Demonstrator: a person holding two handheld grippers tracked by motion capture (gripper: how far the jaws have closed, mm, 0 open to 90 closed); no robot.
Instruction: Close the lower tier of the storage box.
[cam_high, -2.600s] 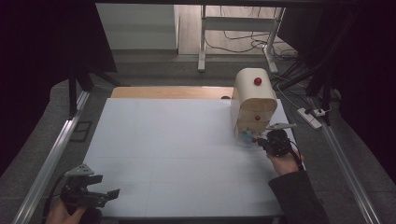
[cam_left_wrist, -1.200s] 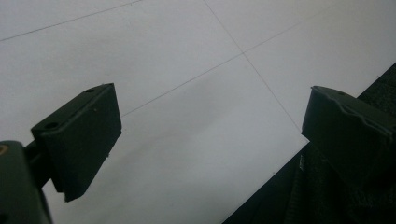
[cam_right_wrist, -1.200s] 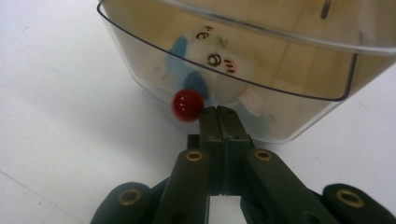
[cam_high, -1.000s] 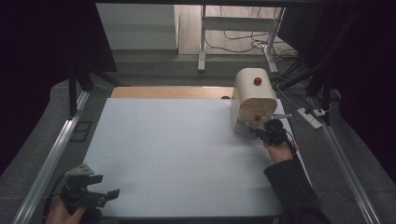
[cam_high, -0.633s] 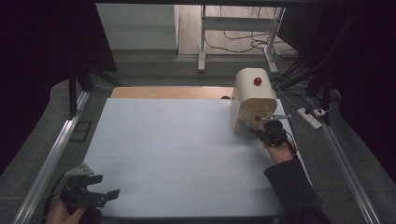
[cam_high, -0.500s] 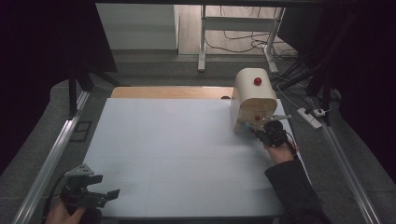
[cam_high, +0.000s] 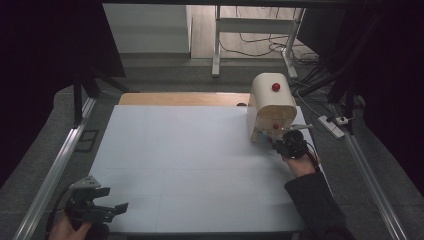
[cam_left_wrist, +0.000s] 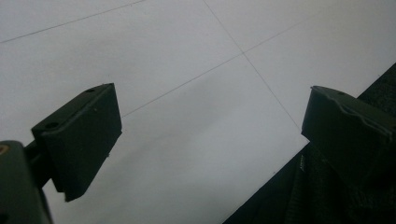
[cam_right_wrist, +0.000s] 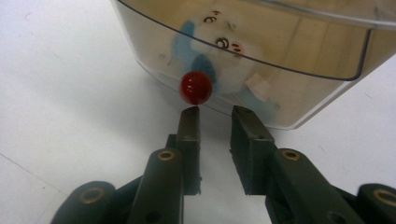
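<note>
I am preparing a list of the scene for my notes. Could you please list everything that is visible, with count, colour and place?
Bread box: one, pale wood with a clear roll front, far right of the table.
Red knobs: two, one on top of the box, one low on the clear front.
Soft toy inside the box: one, white and blue, behind the clear front; blurred.
Table sheet: one, white, covers the table.
Power strip: one, white, on the floor at the right.
Left gripper: one, black, near left corner, jaws wide apart, nothing between them.
Right gripper: one, black, just before the lower knob, jaws have just been opening, nothing between them.
</note>
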